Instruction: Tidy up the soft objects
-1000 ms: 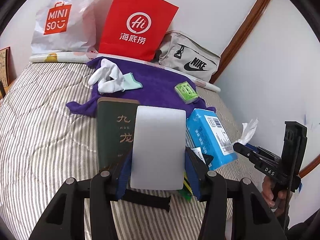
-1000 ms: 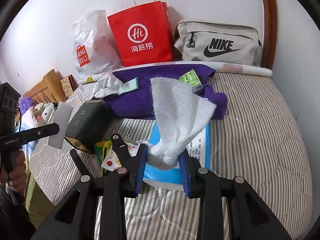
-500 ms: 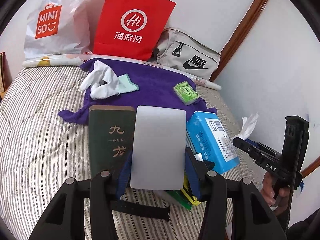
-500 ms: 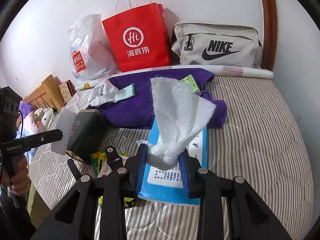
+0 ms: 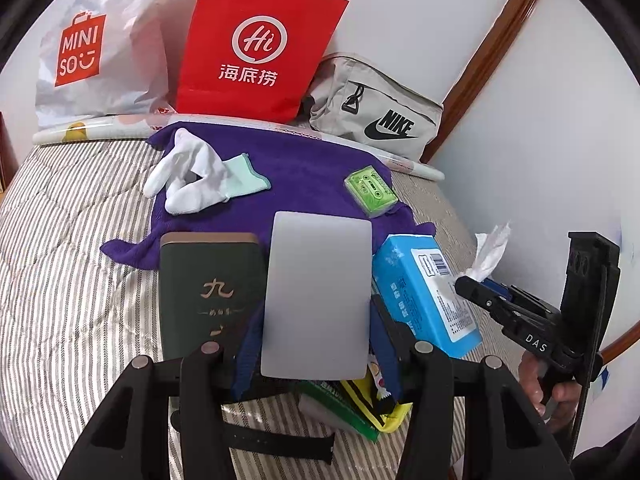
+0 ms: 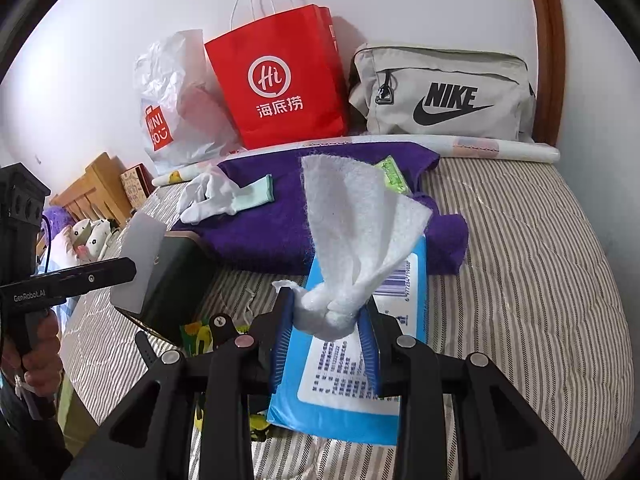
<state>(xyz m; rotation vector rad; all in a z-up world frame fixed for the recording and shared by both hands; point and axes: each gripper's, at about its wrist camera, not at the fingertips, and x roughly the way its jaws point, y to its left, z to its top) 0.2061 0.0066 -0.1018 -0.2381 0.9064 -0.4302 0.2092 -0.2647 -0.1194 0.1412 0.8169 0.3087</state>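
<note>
Left gripper point(image 5: 316, 336): jaws clamped on the side edges of a grey card point(image 5: 318, 300), held upright above the bed point(image 5: 60, 280); a stiff thing, probably lifted clear of the soft ones.
Right gripper point(image 6: 326, 344): jaws pinched on the bunched root of a white tissue point(image 6: 356, 232), the loose end fanning upward; gripping the gathered part likely keeps the thin sheet from slipping or tearing.
Tissue pack point(image 6: 352, 384): blue, flat on the bed directly under the right gripper, so the tissue seems to be drawn from it; whether it is fully free cannot be told.
Towel point(image 5: 304, 176): purple, spread at the far side of the bed, apparently the collecting spot for soft things.
Gloves point(image 5: 192, 176): white, crumpled, already on the towel's left part.
Cassette point(image 5: 372, 190): green, on the towel's right edge; hard, so it looks misplaced.
Green box point(image 5: 208, 292): just left of the card, near edge of towel.
Next, by judgement: carry the tissue to the towel.
</note>
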